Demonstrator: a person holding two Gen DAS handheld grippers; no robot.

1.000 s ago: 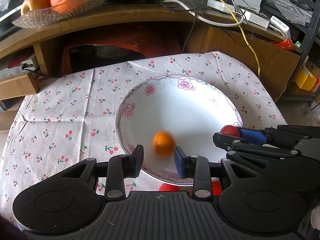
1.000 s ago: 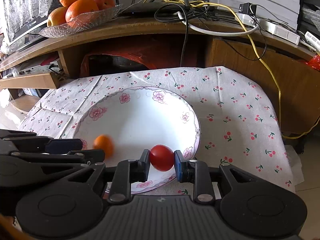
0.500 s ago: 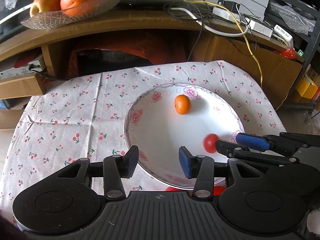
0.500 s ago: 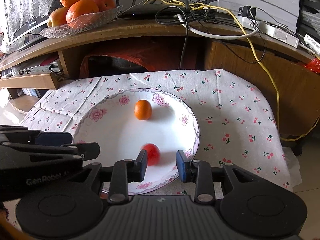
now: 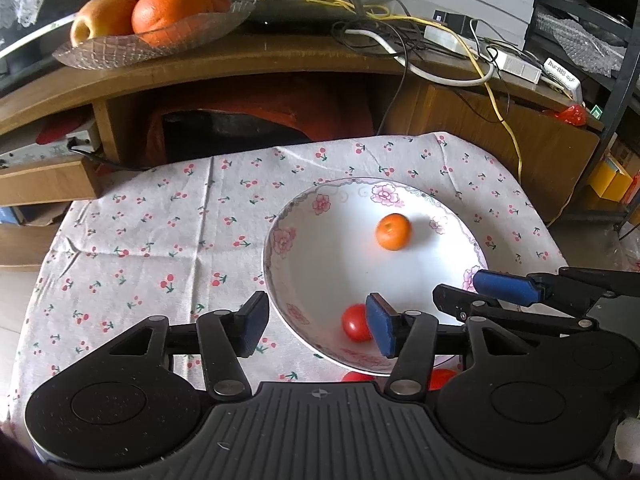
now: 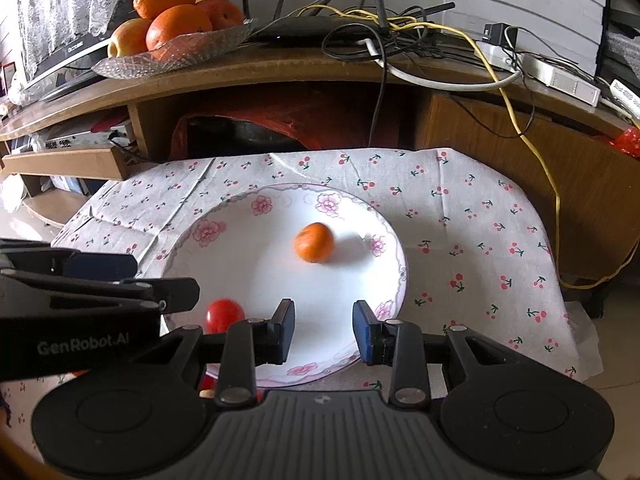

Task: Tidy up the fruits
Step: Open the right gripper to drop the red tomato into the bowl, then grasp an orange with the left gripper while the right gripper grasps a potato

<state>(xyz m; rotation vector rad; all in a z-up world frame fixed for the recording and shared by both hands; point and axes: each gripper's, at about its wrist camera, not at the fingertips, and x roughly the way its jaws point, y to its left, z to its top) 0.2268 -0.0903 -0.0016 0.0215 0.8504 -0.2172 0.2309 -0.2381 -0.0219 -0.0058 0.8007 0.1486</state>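
You had both the left gripper [image 5: 316,326] and right gripper [image 6: 323,332] wide open, empty, over the floral plate [image 6: 248,276] holding tangerine [image 6: 314,242] and tomato [image 6: 224,315]; next likely calls for grabbing the red fruits [image 5: 438,378] by its near rim.

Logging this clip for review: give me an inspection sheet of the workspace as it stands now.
Surface: cherry-print tablecloth, creased, over a low table.
Job's things: small orange and red tomato lie apart inside the floral plate; more red fruit peeks out below the plate's near rim.
Clutter: nothing seen on the cloth beyond the plate.
Grippers: left gripper open, empty; right gripper open, empty, over the plate's near edge.
Cables: yellow cable and tangled black and white leads on the wooden shelf.
Surroundings: glass fruit dish with oranges on the shelf.
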